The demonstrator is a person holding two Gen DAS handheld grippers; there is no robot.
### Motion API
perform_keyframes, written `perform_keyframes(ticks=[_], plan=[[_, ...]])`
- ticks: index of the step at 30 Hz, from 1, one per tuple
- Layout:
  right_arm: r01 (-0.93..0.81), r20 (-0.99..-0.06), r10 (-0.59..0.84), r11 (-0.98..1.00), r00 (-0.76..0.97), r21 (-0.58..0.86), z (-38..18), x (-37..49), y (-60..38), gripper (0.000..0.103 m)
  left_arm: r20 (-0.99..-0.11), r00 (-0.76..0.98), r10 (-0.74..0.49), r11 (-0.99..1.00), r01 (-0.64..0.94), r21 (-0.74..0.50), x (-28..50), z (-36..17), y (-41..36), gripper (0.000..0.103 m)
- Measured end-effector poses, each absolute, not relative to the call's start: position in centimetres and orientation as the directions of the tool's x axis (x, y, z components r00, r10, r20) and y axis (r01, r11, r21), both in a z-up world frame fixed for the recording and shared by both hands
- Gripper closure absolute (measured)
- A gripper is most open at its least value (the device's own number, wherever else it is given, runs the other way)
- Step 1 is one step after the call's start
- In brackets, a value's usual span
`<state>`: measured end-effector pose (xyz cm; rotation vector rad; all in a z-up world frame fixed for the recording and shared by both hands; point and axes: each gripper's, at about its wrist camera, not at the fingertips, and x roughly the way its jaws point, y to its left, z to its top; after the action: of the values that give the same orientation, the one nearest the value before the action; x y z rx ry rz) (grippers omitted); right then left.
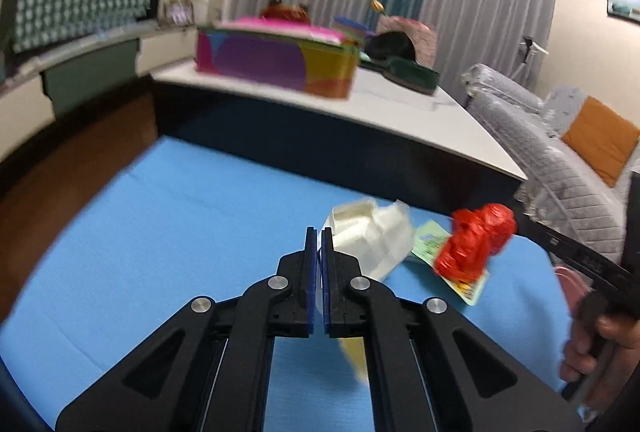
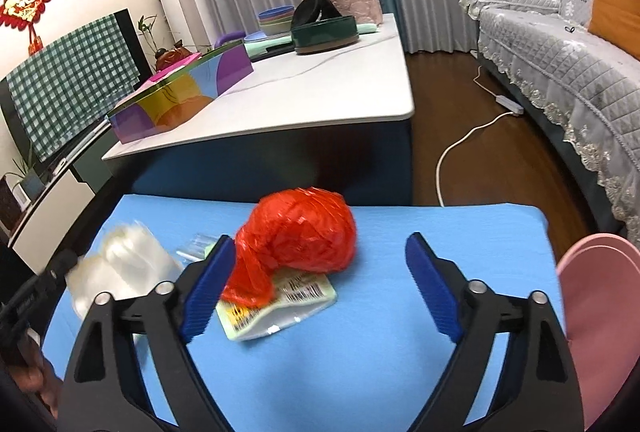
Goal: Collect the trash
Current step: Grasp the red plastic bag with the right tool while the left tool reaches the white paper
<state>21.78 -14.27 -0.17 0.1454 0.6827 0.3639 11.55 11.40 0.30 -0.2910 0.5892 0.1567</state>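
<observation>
Lying on the blue desk [image 2: 400, 332], three pieces of trash close together: crumpled red plastic bag [image 2: 298, 236] in the middle, resting partly on a flat pale-green snack packet [image 2: 280, 306] with a barcode label, and a crumpled translucent white plastic wrapper [image 1: 372, 236] just beside them toward the left hand's side. Pinched at one edge of that white wrapper by the left gripper [image 1: 319, 272], jaws nearly together with only a thin film between the blue pads; wrapper blurred in the right wrist view, a yellowish scrap hanging below the pads, identity hard to tell. Poised over the red bag, the right gripper [image 2: 320, 288], jaws spread wide, the bag and packet lying between the blue pads, the left pad close against the bag's trailing tail, the right pad well apart from it; no grip on anything. Seen at the right edge of the left wrist view, a person's hand [image 1: 596, 344] around the black handle of the other tool. Just beside the desk's right edge, a pink rounded object [image 2: 600, 308], kind unclear. Beyond the blue surface, a white-topped table [image 2: 320, 100] carrying a multicoloured box [image 2: 184, 96], a dark green round container [image 2: 324, 32], stacked bowls and a pink bag. Farther out, grey curtains, a sofa under a grey quilted cover [image 2: 560, 44] with an orange cushion, a checked green cloth at the left wall.
</observation>
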Motion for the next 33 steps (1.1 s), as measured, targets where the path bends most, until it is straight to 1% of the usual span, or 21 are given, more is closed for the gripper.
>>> perform_keyframes(ticks=[1, 2, 3, 7, 14, 16, 17, 18, 19, 22, 25, 27, 30, 33], plan=[[-0.283, -0.589, 0.379, 0.925, 0.714, 0.252, -0.3, 22.1, -14.0, 0.013, -0.571, 0.819, 0.057, 0.944, -0.231, -0.237, 11.6, 0.0, 11.6, 0.081], [-0.285, -0.588, 0.382, 0.924, 0.713, 0.255, -0.3, 22.4, -13.7, 0.012, -0.567, 0.822, 0.057, 0.942, -0.232, -0.242, 11.7, 0.0, 11.5, 0.063], [-0.286, -0.589, 0.385, 0.923, 0.711, 0.258, -0.5, 22.8, -13.4, 0.01, -0.564, 0.824, 0.046, 0.941, -0.226, -0.253, 11.6, -0.1, 11.5, 0.06], [-0.289, -0.609, 0.395, 0.919, 0.688, 0.27, -1.4, 24.4, -12.4, 0.008, -0.574, 0.819, -0.002, 0.935, -0.202, -0.291, 11.9, -0.7, 11.3, 0.06], [-0.278, -0.634, 0.405, 0.914, 0.658, 0.295, -2.7, 26.7, -11.8, 0.008, -0.61, 0.792, 0.006, 0.957, -0.181, -0.225, 12.5, -1.7, 9.7, 0.06], [-0.279, -0.649, 0.401, 0.916, 0.647, 0.288, -3.2, 27.3, -11.4, 0.008, -0.619, 0.786, 0.013, 0.954, -0.195, -0.227, 12.6, -2.0, 10.0, 0.06], [-0.28, -0.656, 0.401, 0.916, 0.639, 0.287, -3.5, 27.4, -11.3, 0.01, -0.623, 0.782, 0.015, 0.95, -0.205, -0.235, 12.5, -2.1, 10.3, 0.06], [-0.286, -0.658, 0.41, 0.912, 0.632, 0.293, -3.7, 27.4, -11.2, 0.016, -0.627, 0.779, 0.021, 0.945, -0.221, -0.243, 12.5, -2.2, 10.7, 0.06], [-0.294, -0.658, 0.42, 0.908, 0.625, 0.3, -3.8, 27.5, -11.2, 0.025, -0.628, 0.778, 0.024, 0.942, -0.229, -0.247, 12.5, -2.3, 10.9, 0.06], [-0.312, -0.654, 0.425, 0.905, 0.626, 0.288, -3.8, 27.2, -10.9, 0.034, -0.632, 0.775, 0.032, 0.934, -0.248, -0.256, 12.4, -2.3, 11.4, 0.06], [-0.321, -0.643, 0.421, 0.907, 0.64, 0.274, -3.2, 26.8, -11.0, 0.039, -0.638, 0.769, 0.022, 0.93, -0.251, -0.27, 12.4, -2.4, 11.5, 0.06], [-0.315, -0.635, 0.413, 0.911, 0.653, 0.267, -2.7, 26.4, -11.3, 0.04, -0.638, 0.77, 0.016, 0.928, -0.249, -0.277, 12.3, -2.4, 11.6, 0.06], [-0.316, -0.629, 0.408, 0.913, 0.662, 0.26, -1.8, 25.9, -11.7, 0.04, -0.639, 0.769, 0.002, 0.927, -0.241, -0.287, 12.2, -2.3, 11.7, 0.059], [-0.323, -0.62, 0.398, 0.917, 0.676, 0.237, -0.5, 25.0, -12.2, 0.04, -0.661, 0.75, -0.005, 0.92, -0.255, -0.296, 12.1, -2.8, 12.1, 0.058]])
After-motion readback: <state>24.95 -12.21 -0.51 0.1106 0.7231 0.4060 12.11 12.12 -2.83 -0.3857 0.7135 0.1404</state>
